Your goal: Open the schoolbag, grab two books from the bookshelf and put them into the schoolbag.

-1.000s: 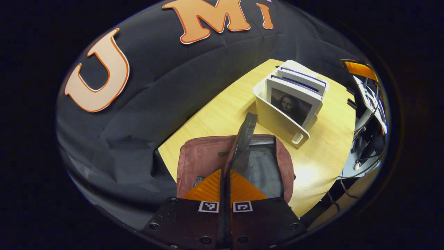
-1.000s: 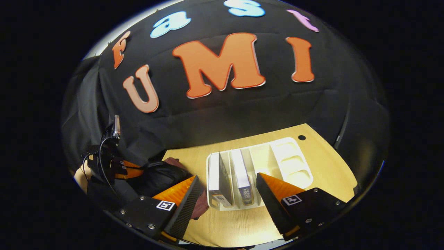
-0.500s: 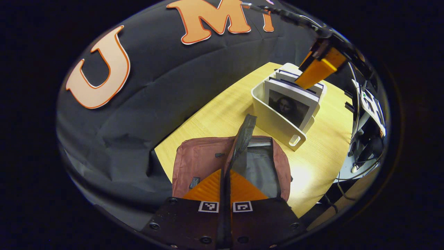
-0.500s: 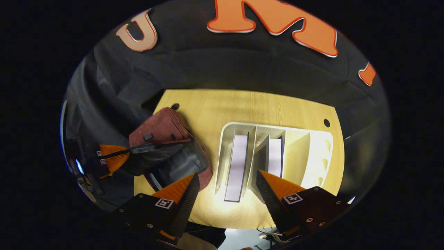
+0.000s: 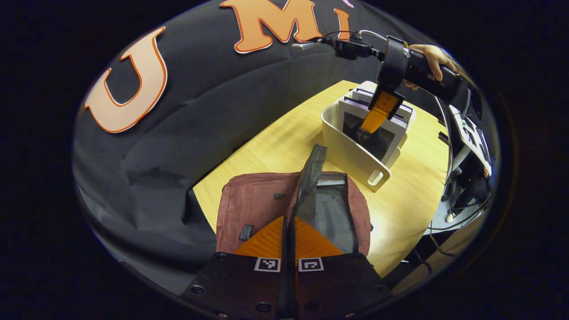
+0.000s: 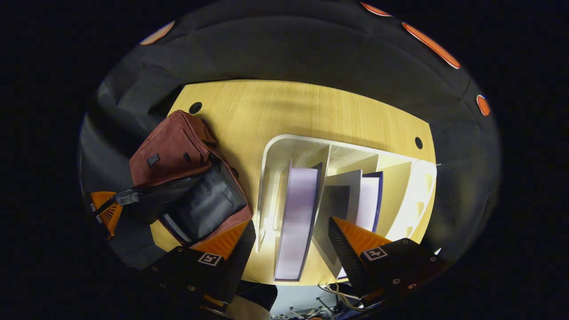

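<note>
Two books (image 6: pixel 297 218) stand in the bookshelf (image 6: pixel 271 169); right tongs (image 6: pixel 289 242) spread above it; left tongs (image 5: pixel 289 231) pinch the schoolbag's (image 5: pixel 258 200) flap (image 5: pixel 311 171) beside it.

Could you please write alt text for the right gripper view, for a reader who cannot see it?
Seen from above, the open right gripper straddles the nearest book standing in a white bookshelf on a wooden table; a second book stands one slot over. To the left, the left gripper holds a strap of the open reddish schoolbag.
</note>
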A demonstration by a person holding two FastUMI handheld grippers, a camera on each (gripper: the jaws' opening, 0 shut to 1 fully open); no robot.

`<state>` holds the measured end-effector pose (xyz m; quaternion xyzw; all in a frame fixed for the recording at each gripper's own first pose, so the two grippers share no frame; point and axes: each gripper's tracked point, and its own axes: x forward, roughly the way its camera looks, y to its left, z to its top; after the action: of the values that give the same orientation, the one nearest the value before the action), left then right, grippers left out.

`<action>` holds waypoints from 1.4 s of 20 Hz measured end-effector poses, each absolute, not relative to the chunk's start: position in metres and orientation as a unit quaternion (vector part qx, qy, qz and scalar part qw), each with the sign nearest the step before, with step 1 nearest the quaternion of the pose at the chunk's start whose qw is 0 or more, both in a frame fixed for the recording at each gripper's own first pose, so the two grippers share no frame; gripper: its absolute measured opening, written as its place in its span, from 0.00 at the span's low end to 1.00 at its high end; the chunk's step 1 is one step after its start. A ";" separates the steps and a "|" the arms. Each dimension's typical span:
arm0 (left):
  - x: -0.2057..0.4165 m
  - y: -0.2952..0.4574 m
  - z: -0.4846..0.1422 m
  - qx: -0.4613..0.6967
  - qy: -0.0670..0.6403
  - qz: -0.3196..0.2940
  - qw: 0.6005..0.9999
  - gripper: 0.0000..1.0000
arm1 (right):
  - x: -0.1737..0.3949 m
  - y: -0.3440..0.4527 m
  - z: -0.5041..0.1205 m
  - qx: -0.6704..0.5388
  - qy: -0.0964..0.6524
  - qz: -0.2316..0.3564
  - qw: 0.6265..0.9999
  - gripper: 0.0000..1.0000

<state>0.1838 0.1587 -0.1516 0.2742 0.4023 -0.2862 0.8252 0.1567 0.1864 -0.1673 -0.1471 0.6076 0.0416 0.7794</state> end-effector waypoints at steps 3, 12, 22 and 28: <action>0.184 0.161 -0.151 0.276 0.401 -0.286 0.825 0.00 | 0.158 0.184 -0.180 -0.138 0.619 0.030 0.773 0.87; 0.182 0.162 -0.153 0.279 0.402 -0.286 0.824 0.00 | 0.162 0.185 -0.160 -0.079 0.604 0.005 0.793 0.30; 0.179 0.161 -0.156 0.272 0.410 -0.288 0.822 0.01 | 0.112 0.185 -0.025 -0.029 0.507 0.062 0.859 0.29; 0.182 0.166 -0.159 0.276 0.408 -0.282 0.823 0.01 | 0.057 0.184 -0.001 0.097 0.440 0.088 0.888 0.29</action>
<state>0.1818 0.1664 -0.1587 0.2765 0.4081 -0.2816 0.8232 0.0573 0.1842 -0.0006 0.0973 0.4398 0.0882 0.8884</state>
